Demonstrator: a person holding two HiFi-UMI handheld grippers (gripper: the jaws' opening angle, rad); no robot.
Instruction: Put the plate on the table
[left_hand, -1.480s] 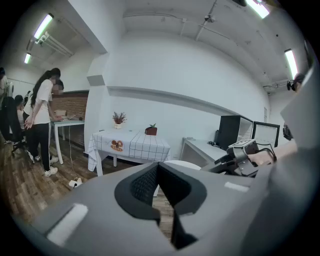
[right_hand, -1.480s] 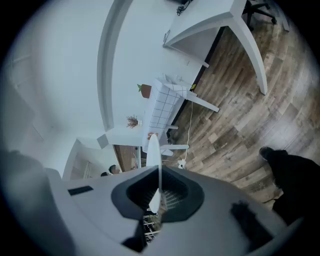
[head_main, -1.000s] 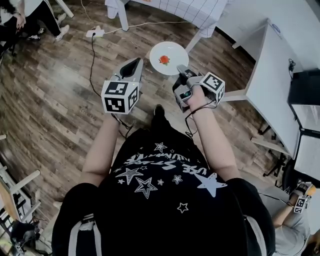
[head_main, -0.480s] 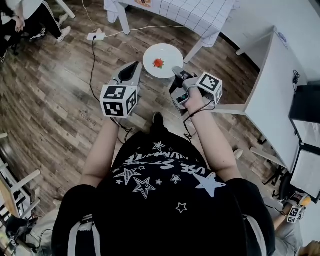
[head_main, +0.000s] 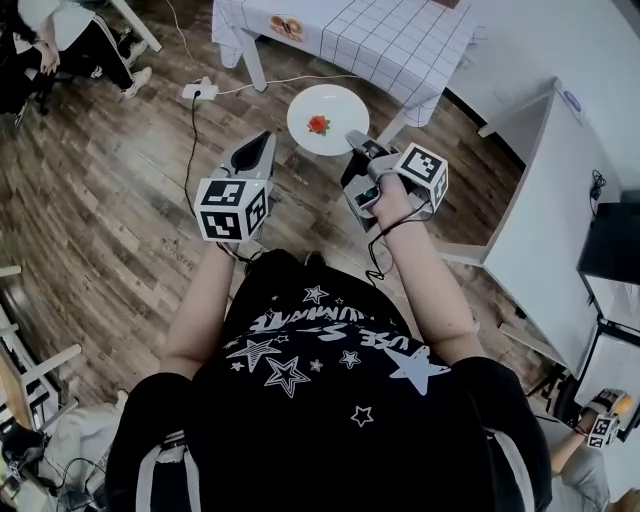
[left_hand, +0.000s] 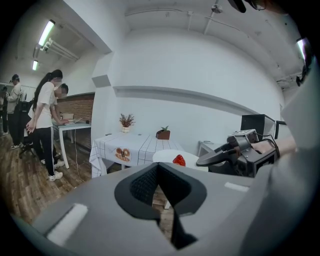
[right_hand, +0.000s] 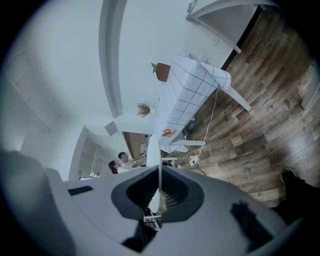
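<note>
A white plate (head_main: 327, 118) with a small red piece of food (head_main: 318, 124) on it hangs level above the wooden floor. My right gripper (head_main: 353, 141) is shut on the plate's near rim. In the right gripper view the plate (right_hand: 152, 150) shows edge-on between the pads of that gripper (right_hand: 159, 192). My left gripper (head_main: 264, 139) floats just left of the plate, shut and holding nothing. From the left gripper view (left_hand: 158, 169) the plate (left_hand: 167, 155) and the right gripper (left_hand: 220, 155) lie ahead to the right. The table with a checked cloth (head_main: 390, 35) stands just beyond the plate.
A white desk (head_main: 555, 170) with a black monitor (head_main: 612, 235) runs along the right. A power strip (head_main: 201, 91) and its cable lie on the floor at left. People (head_main: 60, 40) stand at the far left, and a potted plant (left_hand: 163, 133) sits on the table.
Both grippers and the plate have come closer to the checked table, which now fills more of the top of the head view. The grip on the plate is unchanged.
</note>
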